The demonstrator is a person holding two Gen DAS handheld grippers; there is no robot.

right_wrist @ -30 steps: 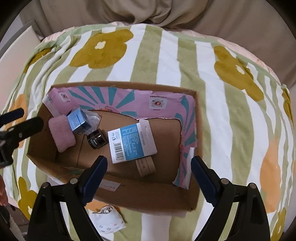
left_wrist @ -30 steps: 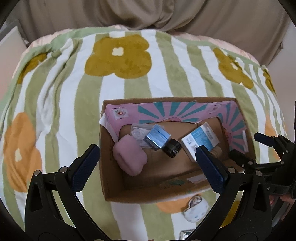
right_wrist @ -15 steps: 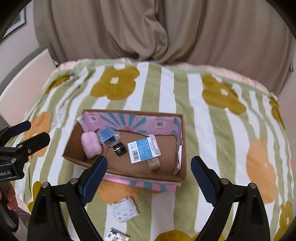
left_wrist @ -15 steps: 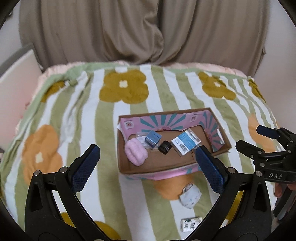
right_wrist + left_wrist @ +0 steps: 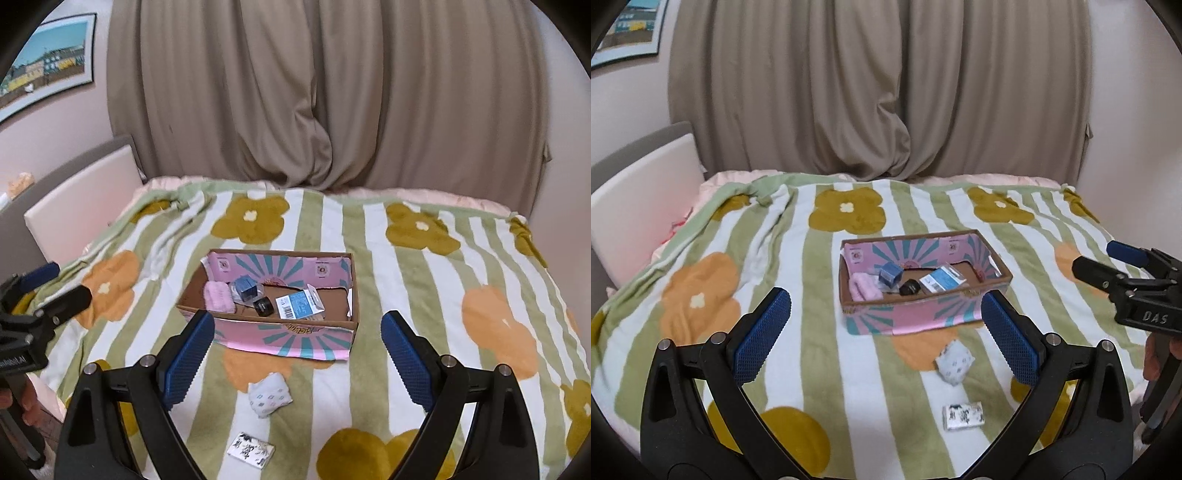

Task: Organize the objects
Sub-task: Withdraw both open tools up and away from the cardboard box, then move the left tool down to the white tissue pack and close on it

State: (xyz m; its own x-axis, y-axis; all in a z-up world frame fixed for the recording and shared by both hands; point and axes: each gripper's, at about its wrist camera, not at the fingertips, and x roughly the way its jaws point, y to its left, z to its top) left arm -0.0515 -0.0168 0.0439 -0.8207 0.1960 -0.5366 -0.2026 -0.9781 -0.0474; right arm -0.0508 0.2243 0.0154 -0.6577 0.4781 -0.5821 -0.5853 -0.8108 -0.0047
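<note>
A pink and teal cardboard box (image 5: 912,317) (image 5: 288,338) sits mid-bed. Inside lie a pink pouch (image 5: 864,288) (image 5: 218,295), a small blue box (image 5: 889,275) (image 5: 245,286), a black jar (image 5: 910,287) (image 5: 263,306) and a blue-white packet (image 5: 942,280) (image 5: 300,303). In front of the box, on the blanket, rest a white patterned pouch (image 5: 955,362) (image 5: 269,397) and a small printed packet (image 5: 962,416) (image 5: 251,448). My left gripper (image 5: 882,334) and my right gripper (image 5: 297,360) both hover well back from the box, open and empty. Each appears at the edge of the other's view.
The bed carries a green-striped flower blanket (image 5: 783,258) (image 5: 424,295). A pale headboard (image 5: 639,195) stands at the left. Beige curtains (image 5: 879,88) hang behind the bed. A framed picture (image 5: 44,62) hangs on the left wall. A hand (image 5: 1156,354) holds the right gripper's handle.
Both grippers have pulled back and up from right over the box, tilting upward; the box now looks small and the two loose packets, curtains and wall have come into view.
</note>
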